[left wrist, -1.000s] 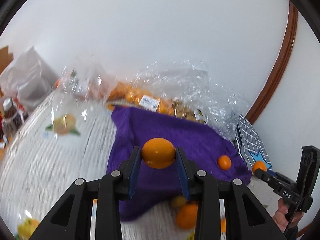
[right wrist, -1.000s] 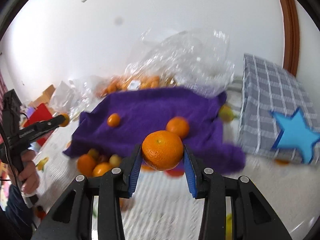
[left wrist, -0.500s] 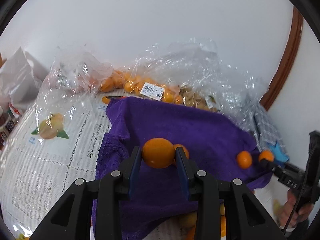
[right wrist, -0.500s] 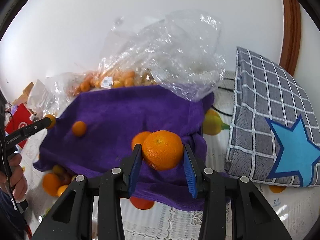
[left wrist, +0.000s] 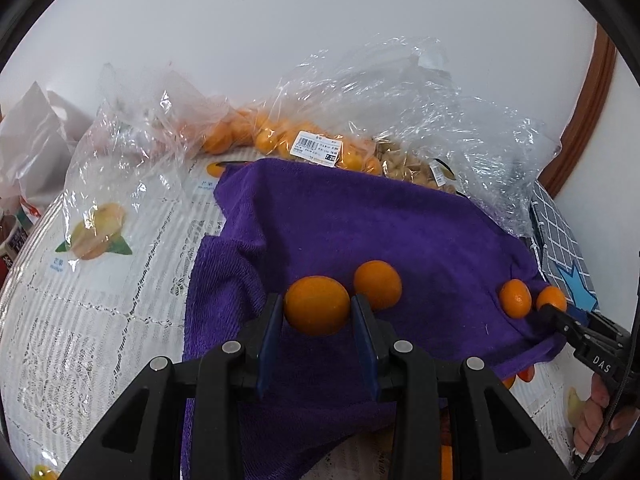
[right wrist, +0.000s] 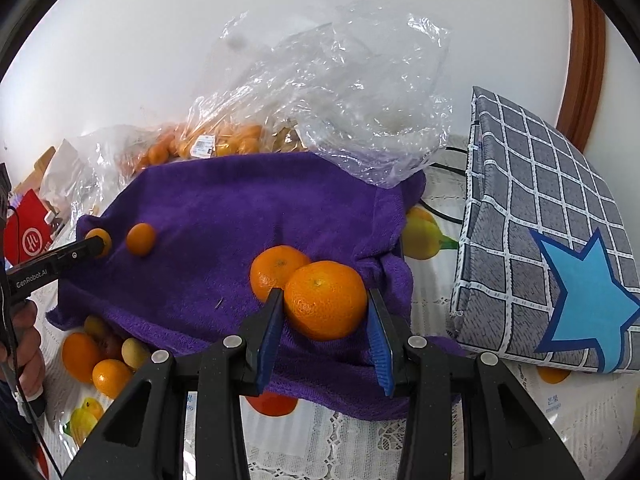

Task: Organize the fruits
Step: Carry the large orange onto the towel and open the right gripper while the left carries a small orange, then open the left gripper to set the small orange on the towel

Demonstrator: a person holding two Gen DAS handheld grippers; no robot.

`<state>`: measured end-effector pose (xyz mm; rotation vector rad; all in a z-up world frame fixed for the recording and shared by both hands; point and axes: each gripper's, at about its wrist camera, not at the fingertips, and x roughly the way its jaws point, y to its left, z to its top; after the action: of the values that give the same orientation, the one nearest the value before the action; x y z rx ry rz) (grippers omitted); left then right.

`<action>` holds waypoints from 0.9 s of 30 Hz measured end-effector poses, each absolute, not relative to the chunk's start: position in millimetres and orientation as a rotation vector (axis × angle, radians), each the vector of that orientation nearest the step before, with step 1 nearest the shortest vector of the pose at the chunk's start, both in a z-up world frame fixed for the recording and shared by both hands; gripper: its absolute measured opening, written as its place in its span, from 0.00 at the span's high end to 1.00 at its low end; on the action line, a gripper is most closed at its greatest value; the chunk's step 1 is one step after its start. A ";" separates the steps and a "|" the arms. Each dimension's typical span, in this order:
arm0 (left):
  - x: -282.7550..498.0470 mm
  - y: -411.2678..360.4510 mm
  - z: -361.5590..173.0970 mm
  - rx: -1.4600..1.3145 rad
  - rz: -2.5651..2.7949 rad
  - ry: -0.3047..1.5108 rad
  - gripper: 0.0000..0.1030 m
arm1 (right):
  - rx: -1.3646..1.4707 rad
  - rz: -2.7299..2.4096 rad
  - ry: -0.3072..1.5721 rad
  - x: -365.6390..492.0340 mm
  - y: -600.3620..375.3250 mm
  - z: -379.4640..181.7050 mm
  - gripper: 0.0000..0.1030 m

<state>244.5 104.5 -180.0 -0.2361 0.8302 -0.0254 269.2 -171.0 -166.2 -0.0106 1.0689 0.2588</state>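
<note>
Currently, both grippers are carrying fruit over the towel (left wrist: 360, 224). The left gripper (left wrist: 318, 314) is clamping a small orange (left wrist: 317, 305) between its jaws, just beside a second small orange (left wrist: 378, 284) lying on the towel. The right gripper (right wrist: 325, 312) is clamping a mandarin (right wrist: 325, 299), with another mandarin (right wrist: 274, 270) resting on the towel directly behind it, apparently touching.

To set each fruit down well, the person is best lowering it until it is meeting the towel before the jaws are parting, judging from how round both fruits are; a drop is likely to send them rolling off the towel toward the loose fruit (right wrist: 100, 354) at its near left edge. Placing like beside like is keeping the groups tidy.

Compared with a second ago, both grippers are sitting lower and farther in over the towel, and each held fruit is now close to its resting partner rather than well short of it. The grip on both is unchanged.
</note>
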 end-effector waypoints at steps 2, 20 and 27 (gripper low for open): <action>245.7 105.4 -181.1 -0.245 -0.027 0.837 0.68 | -0.010 0.258 1.075 269.7 -170.3 -168.2 0.61; 248.3 98.7 -185.3 -0.208 -0.016 0.838 0.67 | -0.029 0.240 1.079 270.8 -167.4 -173.4 0.52; 246.5 101.0 -185.6 -0.247 -0.042 0.823 0.64 | -0.028 0.257 1.024 265.6 -165.2 -164.5 0.33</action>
<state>246.5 101.0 -185.6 -0.2465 0.8232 -0.0424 265.6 -165.2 -164.5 -0.0285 1.0236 0.2565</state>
